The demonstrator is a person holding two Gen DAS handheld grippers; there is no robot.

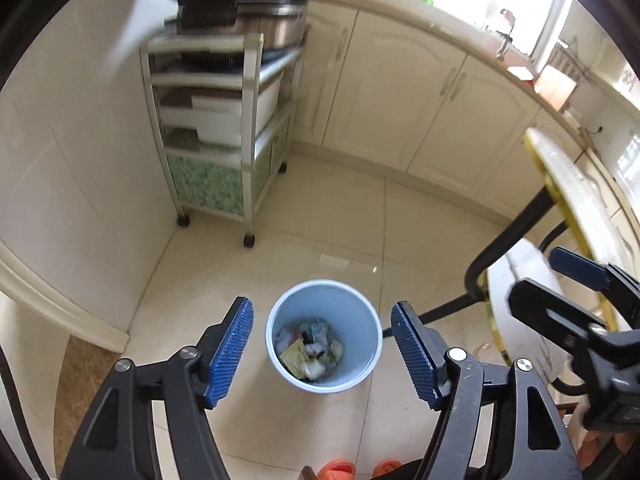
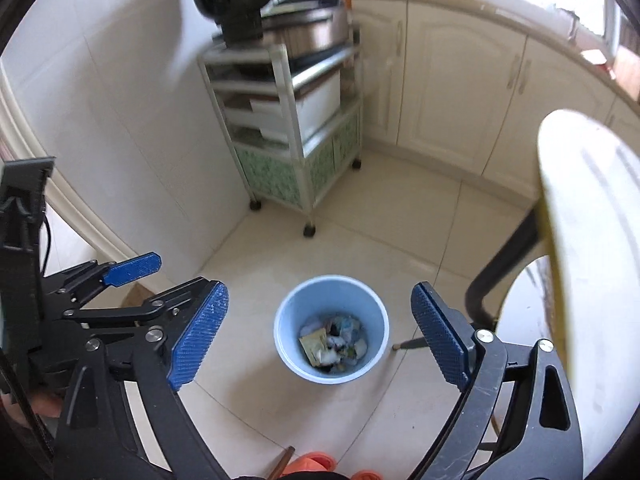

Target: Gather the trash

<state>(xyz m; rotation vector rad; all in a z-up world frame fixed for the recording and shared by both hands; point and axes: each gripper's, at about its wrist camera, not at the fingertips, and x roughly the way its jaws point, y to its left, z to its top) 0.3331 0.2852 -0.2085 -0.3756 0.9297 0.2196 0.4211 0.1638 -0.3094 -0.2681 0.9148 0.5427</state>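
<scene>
A light blue trash bin (image 1: 324, 334) stands on the tiled floor, holding crumpled wrappers and paper (image 1: 310, 350). My left gripper (image 1: 322, 348) hovers high above it, open and empty, its blue pads (image 1: 232, 350) either side of the bin in view. The bin also shows in the right wrist view (image 2: 331, 328) with the trash (image 2: 334, 344) inside. My right gripper (image 2: 320, 338) is open and empty above the bin too. The right gripper appears at the right of the left wrist view (image 1: 576, 292); the left gripper appears at the left of the right wrist view (image 2: 120, 280).
A wheeled metal shelf cart (image 1: 224, 128) with a cooker stands against the wall behind the bin. Cream kitchen cabinets (image 1: 420, 96) run along the back. A round white table with a yellow rim (image 1: 568, 200) and black legs (image 1: 504, 248) is on the right. Orange slippers (image 1: 340, 470) are below.
</scene>
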